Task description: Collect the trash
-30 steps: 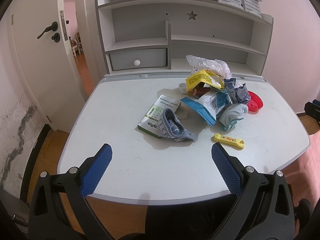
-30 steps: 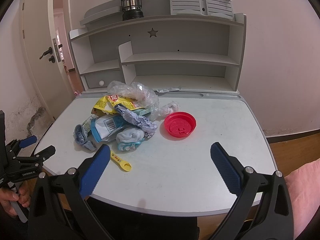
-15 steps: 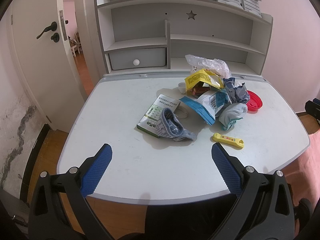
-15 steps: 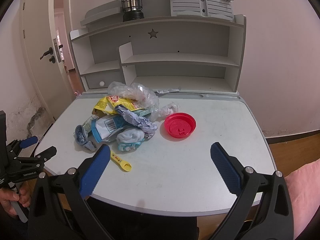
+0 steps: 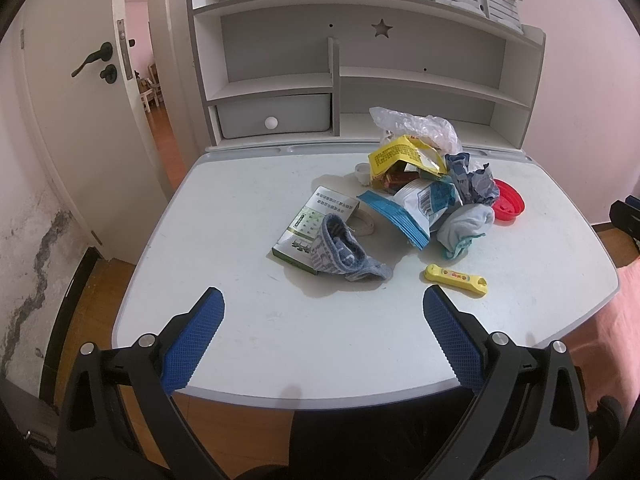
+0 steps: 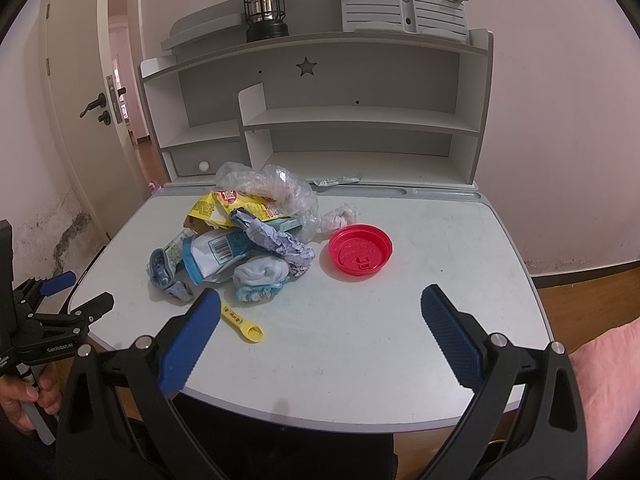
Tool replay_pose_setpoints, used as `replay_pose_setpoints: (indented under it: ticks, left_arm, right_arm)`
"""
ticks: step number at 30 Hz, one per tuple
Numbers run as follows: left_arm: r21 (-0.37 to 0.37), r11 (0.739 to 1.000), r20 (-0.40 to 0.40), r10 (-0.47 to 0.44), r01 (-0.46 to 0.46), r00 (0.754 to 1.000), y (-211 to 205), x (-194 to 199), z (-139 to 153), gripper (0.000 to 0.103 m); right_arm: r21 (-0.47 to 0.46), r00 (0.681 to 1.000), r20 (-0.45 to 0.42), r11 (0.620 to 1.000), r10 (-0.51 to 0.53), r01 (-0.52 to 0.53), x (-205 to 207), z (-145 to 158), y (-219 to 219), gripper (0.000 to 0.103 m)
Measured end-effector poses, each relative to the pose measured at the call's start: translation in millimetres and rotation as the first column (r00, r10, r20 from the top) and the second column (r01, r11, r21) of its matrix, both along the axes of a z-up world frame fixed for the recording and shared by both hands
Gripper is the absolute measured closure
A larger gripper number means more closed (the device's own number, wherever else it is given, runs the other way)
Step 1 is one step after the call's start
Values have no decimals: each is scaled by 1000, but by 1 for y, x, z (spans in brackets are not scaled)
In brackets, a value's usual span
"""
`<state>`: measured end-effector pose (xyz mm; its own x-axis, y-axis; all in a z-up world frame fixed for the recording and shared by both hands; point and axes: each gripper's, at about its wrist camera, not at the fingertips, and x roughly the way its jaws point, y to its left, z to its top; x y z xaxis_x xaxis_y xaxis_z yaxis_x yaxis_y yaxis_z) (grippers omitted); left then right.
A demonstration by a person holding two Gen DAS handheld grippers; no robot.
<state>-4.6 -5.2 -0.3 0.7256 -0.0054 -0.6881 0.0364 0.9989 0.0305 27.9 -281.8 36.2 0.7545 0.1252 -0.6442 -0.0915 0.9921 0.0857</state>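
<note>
A heap of trash lies on the white desk (image 5: 240, 208): a clear plastic bag (image 5: 416, 124), a yellow wrapper (image 5: 400, 156), a blue-and-white snack bag (image 5: 416, 208), a green-and-white box (image 5: 316, 228), a grey sock (image 5: 340, 256), a pale blue sock (image 5: 464, 224), a red lid (image 6: 360, 252) and a yellow plastic tool (image 5: 456, 276). My left gripper (image 5: 320, 328) is open and empty over the desk's near edge, short of the grey sock. My right gripper (image 6: 320, 328) is open and empty, near edge, below the red lid.
A white hutch with shelves and a drawer (image 5: 276, 120) stands at the back of the desk, with a black lantern (image 6: 264, 12) on top. A crumpled tissue (image 6: 340, 216) lies behind the lid. An open door (image 5: 92, 80) is at the left.
Almost nothing has changed. Both grippers stay open in place, with only a slight drift of the views.
</note>
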Motion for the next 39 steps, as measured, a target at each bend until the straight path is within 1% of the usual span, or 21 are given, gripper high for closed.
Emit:
replay_pose_setpoints:
  ticks: [12,16,19,23,28,30,31,32,33,34,35,36,37,38,39]
  left_arm:
    - [1,1000,-8,-1,1,1000,0,1,-3,6]
    - [-19,1000,-22,-17,17,1000,3,5,-8,6]
    - [-30,999,-33,-28,27,999,5,11,-15,6]
    - [-50,998,-63,-48,45,997,1,31,-27,6]
    - [-34,999,-94,-38,35,995,-4,72,-40,7]
    - [-22,999,-99,-30,28,995,-5,86,-45,14]
    - [-21,999,-106,-27,25,994,-4,90,-47,24]
    - [-28,999,-113,-28,25,993,-2,93,-50,33]
    - [-40,999,-123,-35,30,992,-1,97,-54,37]
    - [-44,998,-140,-41,35,989,0,99,-58,51]
    - [-48,998,-149,-44,38,988,2,101,-61,68]
    - [-68,997,-149,-55,45,987,5,101,-62,74]
    - [-80,995,-144,-63,52,988,6,100,-61,84]
    - [-74,996,-128,-64,55,990,8,97,-58,93]
    - [-65,996,-113,-67,60,991,8,94,-55,94]
  right_arm:
    - [-3,1000,0,1000,2,-2,-1,0,0,6]
    - [6,1000,-3,999,31,-31,-1,-2,0,6]
    - [-10,999,-10,999,50,-50,3,-8,5,6]
    - [-56,997,-21,996,72,-73,9,-19,13,6]
    - [-55,993,-63,993,98,-102,20,-37,15,6]
    - [-48,992,-78,993,102,-106,24,-45,15,6]
    - [-42,991,-87,993,106,-110,26,-49,15,6]
    - [-37,990,-94,993,110,-114,27,-53,15,6]
    - [-30,988,-102,993,114,-118,28,-58,14,6]
    - [-22,987,-108,992,118,-121,29,-61,15,6]
    - [-11,985,-119,992,126,-128,31,-66,16,6]
    - [0,982,-132,991,135,-136,33,-71,17,6]
    - [9,979,-145,989,145,-145,35,-75,18,6]
    - [15,976,-153,988,152,-152,37,-79,21,6]
    - [19,973,-160,986,167,-166,39,-81,26,6]
